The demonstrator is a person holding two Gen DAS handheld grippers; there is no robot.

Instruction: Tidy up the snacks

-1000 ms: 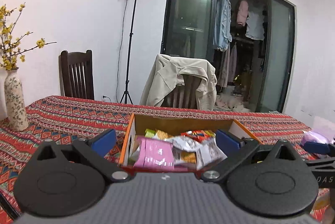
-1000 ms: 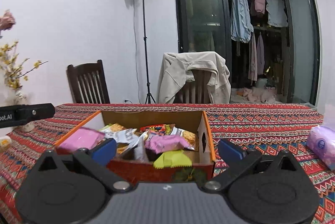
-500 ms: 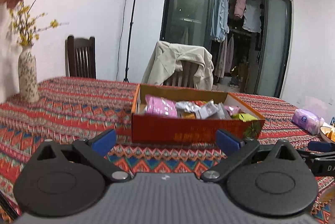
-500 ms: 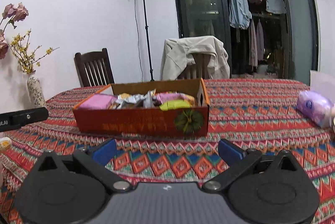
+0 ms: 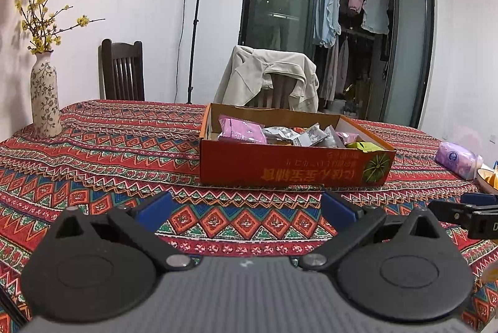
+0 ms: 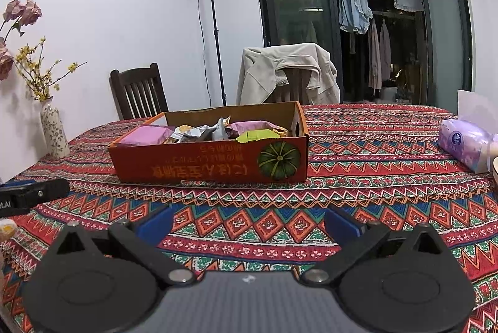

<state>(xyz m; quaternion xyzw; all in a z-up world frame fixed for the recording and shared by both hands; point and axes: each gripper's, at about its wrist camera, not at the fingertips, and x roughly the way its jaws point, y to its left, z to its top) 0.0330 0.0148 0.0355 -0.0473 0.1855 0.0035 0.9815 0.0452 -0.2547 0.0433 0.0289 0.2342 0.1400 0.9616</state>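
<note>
Two empty grippers faced a red cardboard box (image 5: 295,168) on the patterned tabletop (image 5: 93,165).

From the left wrist view, the left gripper (image 5: 246,205) hung low over the cloth, short of the box, its blue fingers (image 5: 154,210) spread wide and touching nothing. Snack packets (image 5: 242,130) were heaped inside the box, a pink one at the left and a yellow-green one toward the right. A tissue pack (image 5: 456,158) lay well apart at the right edge, and a flowered vase (image 5: 45,102) stood far left.

From the right wrist view, the right gripper (image 6: 247,224) also hovered in front of the box (image 6: 211,161), fingers (image 6: 342,222) wide apart and holding nothing. No loose snack showed on the cloth around it.

To my eye the sorting looked done or nearly so, with both tools clear of the box. Any next move would call for finding a stray packet; none was plainly visible.
</note>
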